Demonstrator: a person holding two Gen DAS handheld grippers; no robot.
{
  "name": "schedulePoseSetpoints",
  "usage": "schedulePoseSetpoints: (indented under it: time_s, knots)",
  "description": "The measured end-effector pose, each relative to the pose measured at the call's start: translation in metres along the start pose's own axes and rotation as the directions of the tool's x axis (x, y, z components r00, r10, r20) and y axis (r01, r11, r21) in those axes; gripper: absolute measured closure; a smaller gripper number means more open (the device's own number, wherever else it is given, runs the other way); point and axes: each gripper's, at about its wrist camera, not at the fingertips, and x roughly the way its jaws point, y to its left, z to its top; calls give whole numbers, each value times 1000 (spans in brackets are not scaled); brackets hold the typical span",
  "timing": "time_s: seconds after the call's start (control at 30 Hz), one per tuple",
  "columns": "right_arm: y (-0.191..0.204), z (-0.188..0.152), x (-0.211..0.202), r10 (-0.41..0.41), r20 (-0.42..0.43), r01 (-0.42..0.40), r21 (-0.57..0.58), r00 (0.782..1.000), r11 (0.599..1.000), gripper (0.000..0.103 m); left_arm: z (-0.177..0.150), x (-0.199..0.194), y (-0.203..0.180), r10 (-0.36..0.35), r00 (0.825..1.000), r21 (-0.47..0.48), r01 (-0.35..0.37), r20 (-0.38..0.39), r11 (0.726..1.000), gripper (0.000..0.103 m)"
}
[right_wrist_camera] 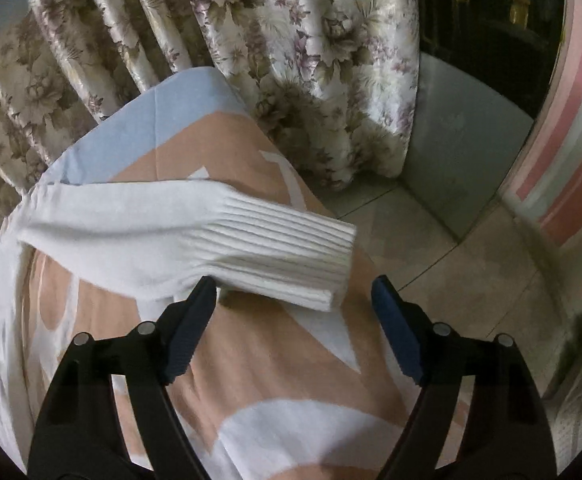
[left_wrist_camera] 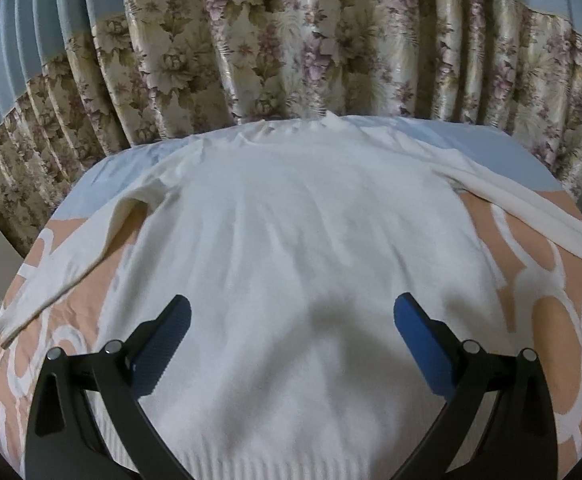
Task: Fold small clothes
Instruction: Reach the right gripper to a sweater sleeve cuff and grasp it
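A white long-sleeved knit sweater [left_wrist_camera: 291, 240] lies flat and face down on a bed, collar at the far side, both sleeves spread out. My left gripper [left_wrist_camera: 291, 312] is open and empty, hovering over the lower middle of the sweater near its ribbed hem. In the right wrist view the sweater's right sleeve [right_wrist_camera: 131, 236] ends in a ribbed cuff [right_wrist_camera: 291, 252] near the bed's right edge. My right gripper [right_wrist_camera: 295, 292] is open, just short of the cuff, with the left fingertip [right_wrist_camera: 203, 292] at the cuff's near edge.
The bed cover [left_wrist_camera: 551, 320] is peach with white loops and a pale blue far band [right_wrist_camera: 163, 120]. Floral curtains [left_wrist_camera: 291, 60] hang behind the bed. Right of the bed lie a tiled floor [right_wrist_camera: 471, 264] and a pink striped cloth [right_wrist_camera: 563, 160].
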Motion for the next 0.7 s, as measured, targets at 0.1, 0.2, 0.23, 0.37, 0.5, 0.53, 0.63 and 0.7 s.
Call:
schedulePoseSetpoints:
  time_s: [0.1,0.2,0.23,0.37,0.5,0.53,0.63,0.7]
  knots:
    - [0,7,-1,47,-4,-47,50,999,998,22,4,0,12,6,1000,-18,-6,12,1000,2]
    - [4,7,-3,54,-19,-53,55,998,997,22,3,0,20,7,1000,-27,-6,17,1000,2]
    - [5,7,-4,58,-24,-57,53,998,997,21,2,0,21,5,1000,-26,-5,16,1000,2]
    - [14,3,-7,59,-26,-58,24,998,998,16,-2,1,20,1,1000,-13,-1,16,1000,2]
    - [17,0,-9,64,-13,-64,25,998,998,15,-5,1,17,-14,1000,-5,14,14,1000,2]
    - [18,0,-8,57,-10,-57,18,998,998,15,-6,1,16,-16,1000,0,16,14,1000,2]
    - [14,4,-6,54,6,-54,35,999,998,29,-7,0,14,-20,1000,8,20,20,1000,2]
    - [12,7,-5,41,16,-41,36,999,999,52,-8,-1,14,-22,1000,10,22,22,1000,2]
